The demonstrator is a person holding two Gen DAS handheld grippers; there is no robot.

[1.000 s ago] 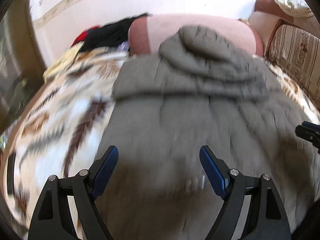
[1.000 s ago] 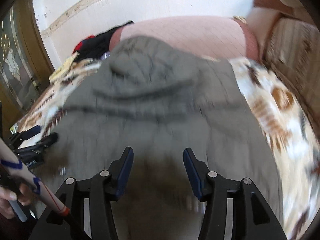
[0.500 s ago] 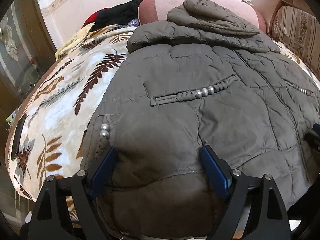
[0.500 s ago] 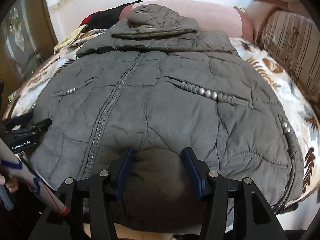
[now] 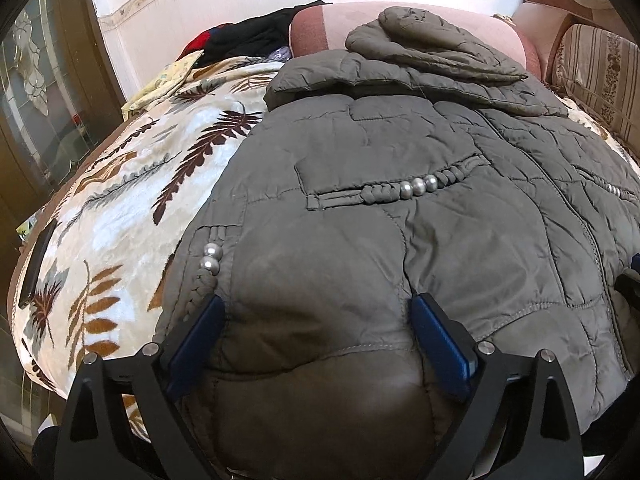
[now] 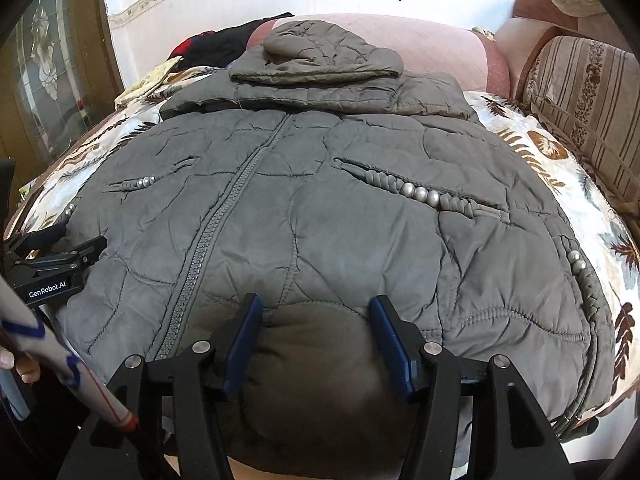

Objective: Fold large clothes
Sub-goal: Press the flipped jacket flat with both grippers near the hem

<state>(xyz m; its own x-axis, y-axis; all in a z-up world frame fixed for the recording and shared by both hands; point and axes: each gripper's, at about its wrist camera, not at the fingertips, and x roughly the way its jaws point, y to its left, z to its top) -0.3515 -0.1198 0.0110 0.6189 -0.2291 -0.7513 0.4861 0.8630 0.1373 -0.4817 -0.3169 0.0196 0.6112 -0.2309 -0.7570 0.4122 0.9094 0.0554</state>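
Bedding with a leaf print (image 5: 120,216) covers the bed that carries the work — no counter is involved.

Nearest each camera, the hem of the grey quilted jacket (image 6: 340,208) bulges between the blue pads. The left gripper (image 5: 316,320) straddles the hem near the jacket's left edge; its jaws are opening, with the fabric between them and the pads beside the bulge rather than pinching it. The right gripper (image 6: 316,320) straddles the hem just right of the zipper (image 6: 212,240); its jaws are also opening, fabric between them, no pinch evident.

Beyond the jaws, the jacket lies front up and flat. Its long axis runs straight away from both grippers — hem nearest, beaded pocket trims (image 6: 420,194) midway, hood (image 6: 320,52) folded down at the far end against a pink bolster (image 5: 400,16). Dark clothes (image 5: 256,36) lie beyond, against the wall.

Judgement: neither hand is nearer than the other; both sit at the hem, so the next fold probably carries the hem away toward the hood.
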